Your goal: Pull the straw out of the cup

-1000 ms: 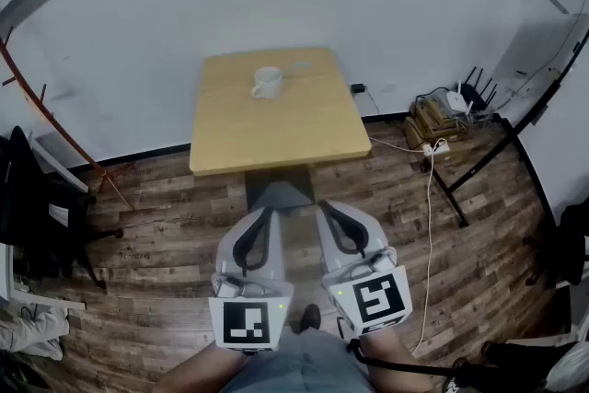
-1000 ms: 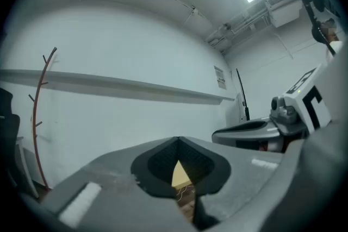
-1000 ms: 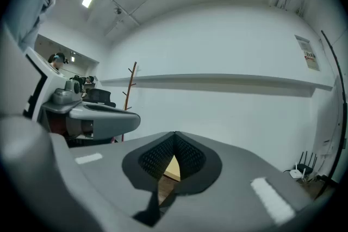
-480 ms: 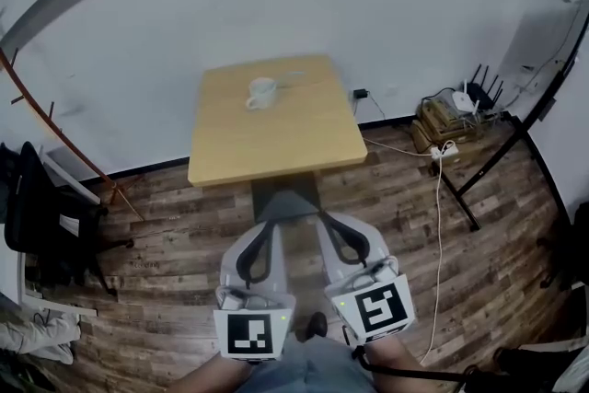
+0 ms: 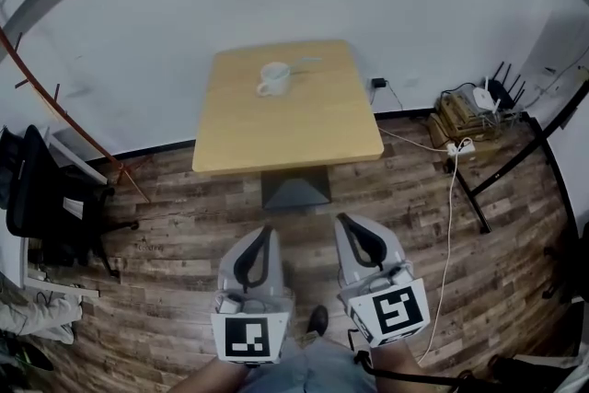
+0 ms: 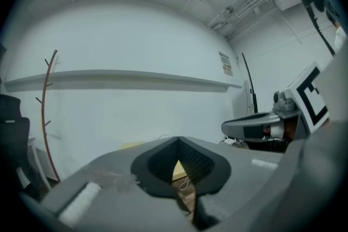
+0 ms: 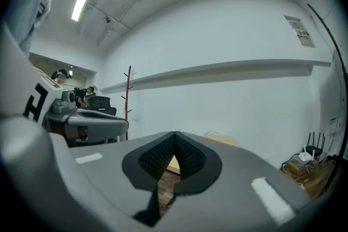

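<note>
Wooden table [image 5: 285, 124] at 12 o'clock, well apart from both claws. Left gripper [image 5: 266, 233] at 7 and right gripper [image 5: 343, 220] at 5, both pinched shut, nothing held. Cup [image 5: 273, 79] on the table's far half, straw [image 5: 304, 63] poking out toward 2. Approach step: get close, open jaws, steady cup with one, pinch straw above rim, pull along its lean
</note>
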{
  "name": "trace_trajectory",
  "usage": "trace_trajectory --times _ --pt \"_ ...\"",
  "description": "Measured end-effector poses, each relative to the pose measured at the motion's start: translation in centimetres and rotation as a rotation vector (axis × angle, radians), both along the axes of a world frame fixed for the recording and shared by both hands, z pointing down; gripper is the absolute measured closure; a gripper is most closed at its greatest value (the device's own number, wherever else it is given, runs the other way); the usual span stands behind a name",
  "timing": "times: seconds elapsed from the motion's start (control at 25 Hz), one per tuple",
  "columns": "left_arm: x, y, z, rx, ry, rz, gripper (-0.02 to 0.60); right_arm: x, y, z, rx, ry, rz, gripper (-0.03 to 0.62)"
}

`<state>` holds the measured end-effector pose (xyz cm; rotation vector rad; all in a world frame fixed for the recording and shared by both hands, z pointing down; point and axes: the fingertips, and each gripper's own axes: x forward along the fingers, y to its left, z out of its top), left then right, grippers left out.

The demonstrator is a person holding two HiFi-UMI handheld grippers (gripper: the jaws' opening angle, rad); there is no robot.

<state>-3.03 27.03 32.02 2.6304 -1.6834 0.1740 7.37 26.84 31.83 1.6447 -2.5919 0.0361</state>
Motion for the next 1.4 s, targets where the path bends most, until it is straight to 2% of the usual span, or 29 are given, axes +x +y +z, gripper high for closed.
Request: trace_trajectory --times 0.16,0.32,0.56,0.76,1.12,1.4 --pt "-0.3 -3.4 1.2 -0.028 0.002 0.002 0.568 -0.7 -3.1 1.0 -0.032 0.009 -0.014 0.588" --pt "-0.7 -8.2 1.0 -0.023 0.025 0.016 0.566 -1.6 -7.6 1.0 -0.041 0.019 -0.017 0.588" --pt "-2.4 -15.5 0.1 -0.015 0.054 0.035 0.566 -3.6 -14.9 -0.3 -0.022 0.032 -0.009 0.588" --pt "-3.3 -20.4 -1.1 0.023 0.070 0.063 0.568 -4.8 -19.6 -1.8 0.010 0.056 0.007 0.588" --pt "-4.0 -26.0 -2.1 0.053 0.094 0.106 0.567 -6.1 -24.8 -3.7 0.062 0.091 0.029 0.588" --pt "-2.9 -28.2 -1.0 0.016 0.093 0.130 0.567 -4.9 -26.9 -3.5 0.040 0.094 0.058 0.587"
